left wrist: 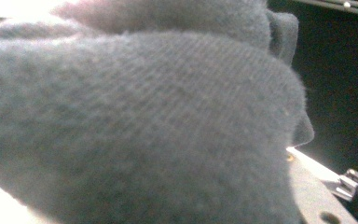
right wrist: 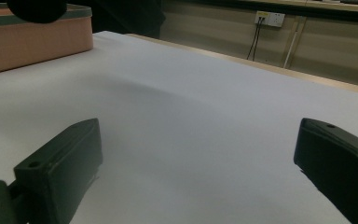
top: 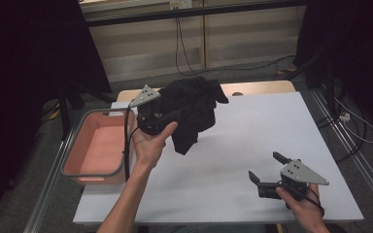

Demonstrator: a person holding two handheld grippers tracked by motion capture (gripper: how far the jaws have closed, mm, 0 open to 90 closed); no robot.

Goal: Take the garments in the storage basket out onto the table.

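The black garment (top: 192,109) hangs bunched above the white counter (top: 233,145), clamped in the left gripper (top: 167,116), just right of the pink bin (top: 97,145). The right gripper (top: 268,170) rests low near the counter's front right, well apart, its fingers (right wrist: 60,172) spread wide on nothing.

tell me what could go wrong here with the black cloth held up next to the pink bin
1. The crumpled black fabric cloth hangs bunched from the left gripper, above the white table rather than over the pink plastic bin; a loose fold might catch the bin's rim or drape outside.
2. The left gripper view is covered by cloth, so the hold cannot be judged; it could slip.
3. The right gripper sits open and far off, too distant to help quickly.
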